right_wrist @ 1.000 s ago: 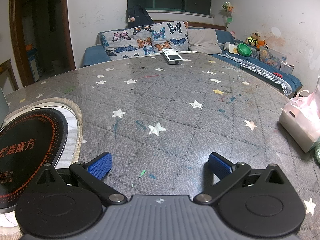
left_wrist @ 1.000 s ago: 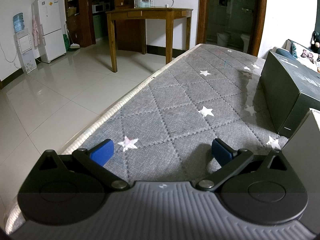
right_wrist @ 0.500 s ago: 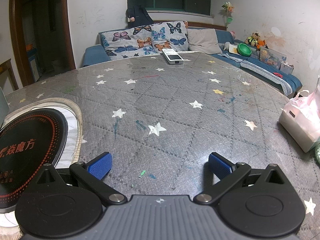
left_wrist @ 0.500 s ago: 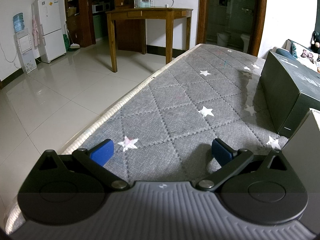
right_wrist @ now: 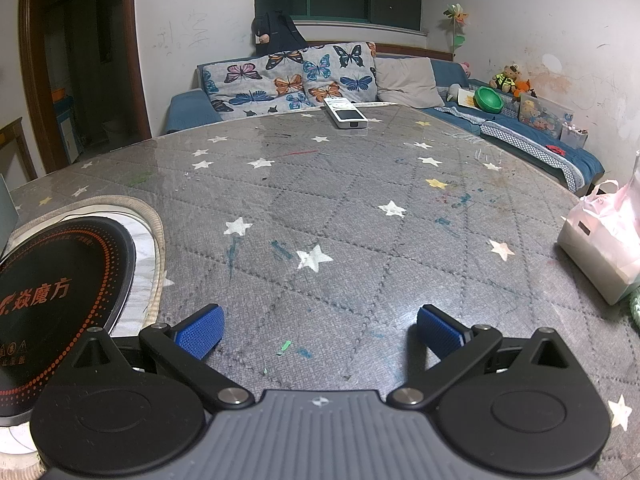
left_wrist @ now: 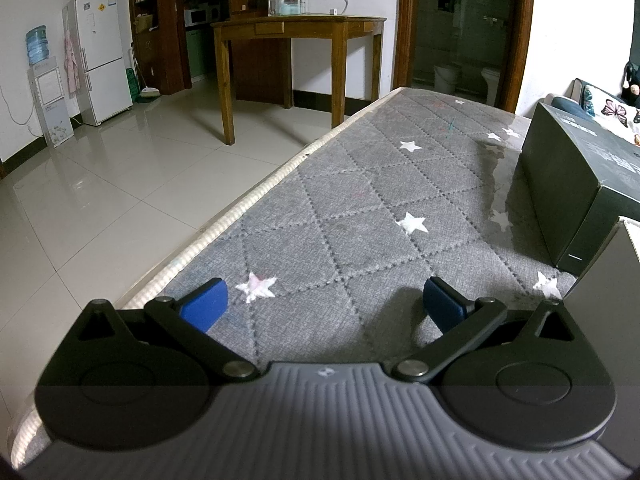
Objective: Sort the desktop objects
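My left gripper (left_wrist: 322,304) stands open low over the grey star-patterned table cover (left_wrist: 360,208), nothing between its blue pads. A dark box (left_wrist: 576,184) sits to its right, with a grey box edge (left_wrist: 608,276) nearer. My right gripper (right_wrist: 318,330) is open too and holds nothing, just above the same table cover (right_wrist: 340,208). A white remote-like device (right_wrist: 345,113) lies at the table's far edge. A black round cooktop (right_wrist: 52,296) with red lettering sits at the left. A pink and white bag (right_wrist: 604,240) rests at the right.
In the left wrist view the table's pale edge (left_wrist: 224,228) drops to a tiled floor (left_wrist: 100,184), with a wooden table (left_wrist: 296,36) and a white fridge (left_wrist: 102,52) beyond. In the right wrist view a blue sofa (right_wrist: 540,140) with butterfly cushions (right_wrist: 296,76) lies behind the table.
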